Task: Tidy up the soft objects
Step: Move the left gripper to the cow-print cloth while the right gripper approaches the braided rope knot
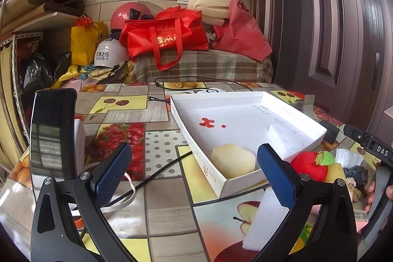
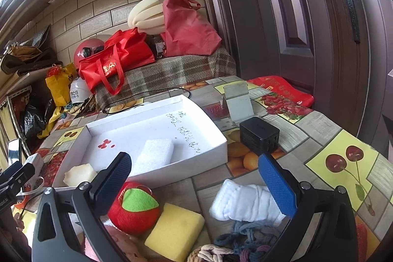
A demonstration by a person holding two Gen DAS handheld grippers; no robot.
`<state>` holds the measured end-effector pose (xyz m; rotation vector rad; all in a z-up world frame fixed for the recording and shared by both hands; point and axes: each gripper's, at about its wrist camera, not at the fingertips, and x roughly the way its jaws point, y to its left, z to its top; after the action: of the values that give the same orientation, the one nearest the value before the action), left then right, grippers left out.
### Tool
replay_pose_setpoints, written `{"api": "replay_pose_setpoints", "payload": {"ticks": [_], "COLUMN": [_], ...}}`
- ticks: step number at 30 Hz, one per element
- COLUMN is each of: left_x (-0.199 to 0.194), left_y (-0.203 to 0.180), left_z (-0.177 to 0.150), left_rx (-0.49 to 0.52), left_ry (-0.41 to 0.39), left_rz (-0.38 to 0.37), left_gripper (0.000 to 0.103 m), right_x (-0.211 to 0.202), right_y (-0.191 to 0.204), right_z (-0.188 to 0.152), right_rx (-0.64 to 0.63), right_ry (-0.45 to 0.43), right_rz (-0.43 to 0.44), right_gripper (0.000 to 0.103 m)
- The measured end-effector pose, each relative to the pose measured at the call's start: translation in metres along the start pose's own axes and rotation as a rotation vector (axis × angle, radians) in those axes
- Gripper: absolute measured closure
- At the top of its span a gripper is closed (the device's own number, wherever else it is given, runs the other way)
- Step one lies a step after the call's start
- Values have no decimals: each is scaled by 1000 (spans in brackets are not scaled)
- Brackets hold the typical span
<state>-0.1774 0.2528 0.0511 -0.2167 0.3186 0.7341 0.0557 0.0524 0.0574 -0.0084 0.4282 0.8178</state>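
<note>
A white shallow box (image 1: 282, 102) (image 2: 216, 154) lies on the table, holding a pale yellow sponge (image 1: 233, 160) (image 2: 79, 176) and a white foam block (image 1: 285, 136) (image 2: 154, 154). My left gripper (image 1: 194, 171) is open and empty above the table near the box's front corner. A white foam slab (image 1: 265, 220) lies under its right finger. My right gripper (image 2: 195, 178) is open and empty above a red plush apple (image 2: 133, 208) (image 1: 310, 167), a yellow sponge (image 2: 174, 232), a folded white cloth (image 2: 243, 203) and knitted hair ties (image 2: 245, 237).
A phone (image 1: 52, 131) stands upright at the left. Black cables (image 1: 157, 173) cross the fruit-patterned tablecloth (image 1: 159, 144). A black charger block (image 2: 259, 135) and a metal stand (image 2: 237, 100) sit right of the box. Red bags (image 1: 167, 38) and helmets are behind.
</note>
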Motion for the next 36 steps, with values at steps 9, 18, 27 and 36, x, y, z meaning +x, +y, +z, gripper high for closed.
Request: {"api": "replay_pose_setpoints", "payload": {"ticks": [9, 18, 27, 36], "left_x": [-26, -62, -74, -71], "left_y": [-1, -20, -40, -60], "left_z": [-17, -42, -61, -73], "left_rx": [56, 142, 201, 287], "left_ry": [78, 195, 351, 424], "left_rz": [-66, -264, -355, -355], "left_gripper": [0, 0, 0, 1], "right_x": [-15, -39, -45, -41], "right_y": [-14, -52, -64, -18], "right_z": [-9, -17, -25, -42], "right_rx": [-26, -31, -42, -281], "right_ry": [67, 152, 304, 404], "right_rz": [-12, -12, 60, 218], "right_gripper": [0, 0, 0, 6]}}
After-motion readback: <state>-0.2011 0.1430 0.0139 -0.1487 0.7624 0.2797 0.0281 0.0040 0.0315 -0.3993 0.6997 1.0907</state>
